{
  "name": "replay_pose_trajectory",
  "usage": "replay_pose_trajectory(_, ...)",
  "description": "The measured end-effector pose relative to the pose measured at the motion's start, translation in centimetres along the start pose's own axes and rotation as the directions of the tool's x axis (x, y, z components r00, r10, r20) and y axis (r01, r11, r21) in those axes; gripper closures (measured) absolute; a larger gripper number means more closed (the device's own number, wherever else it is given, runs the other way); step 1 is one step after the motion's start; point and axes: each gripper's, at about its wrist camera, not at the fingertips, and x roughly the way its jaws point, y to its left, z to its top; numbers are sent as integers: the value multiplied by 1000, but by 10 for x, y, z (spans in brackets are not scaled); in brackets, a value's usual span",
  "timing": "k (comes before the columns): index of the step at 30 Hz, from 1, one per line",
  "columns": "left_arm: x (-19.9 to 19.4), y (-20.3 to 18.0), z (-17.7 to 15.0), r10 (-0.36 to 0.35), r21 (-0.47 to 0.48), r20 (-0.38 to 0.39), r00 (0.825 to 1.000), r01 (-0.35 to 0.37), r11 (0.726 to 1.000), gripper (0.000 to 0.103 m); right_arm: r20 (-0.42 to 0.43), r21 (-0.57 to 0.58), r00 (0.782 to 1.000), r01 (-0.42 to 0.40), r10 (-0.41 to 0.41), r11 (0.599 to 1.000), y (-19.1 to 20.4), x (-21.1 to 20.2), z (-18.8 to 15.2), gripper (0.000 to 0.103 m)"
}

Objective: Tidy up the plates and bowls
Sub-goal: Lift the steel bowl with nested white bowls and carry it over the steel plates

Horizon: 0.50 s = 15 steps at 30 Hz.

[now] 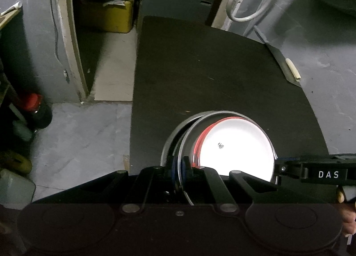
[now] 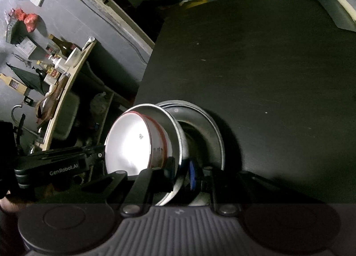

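Left claw (image 1: 181, 167) and right claw (image 2: 181, 172) each pinch the metal plate's (image 1: 222, 115) rim, white bowl (image 1: 240, 147) inside, above the counter (image 1: 222, 67).

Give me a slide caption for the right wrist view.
Both grippers clamp a steel bowl's rim, white dish nested inside, over a black table.

Your left gripper (image 1: 181, 167) hides the steel bowl's (image 1: 189, 136) near rim; the white plate (image 1: 240, 147) is blown out, its mark (image 1: 220, 145) unreadable.
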Motion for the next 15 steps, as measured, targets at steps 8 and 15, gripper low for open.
replay_pose_trajectory(8,-3,-5,0,34,12,17,999,-34,999,99,10,6,1000,-7,7,1000,-1,2,0,86)
replay_pose_trajectory(15,-4,-7,-1,51,1,27,998,-51,999,97,45,21,999,4,-5,1000,-1,1,-4,86)
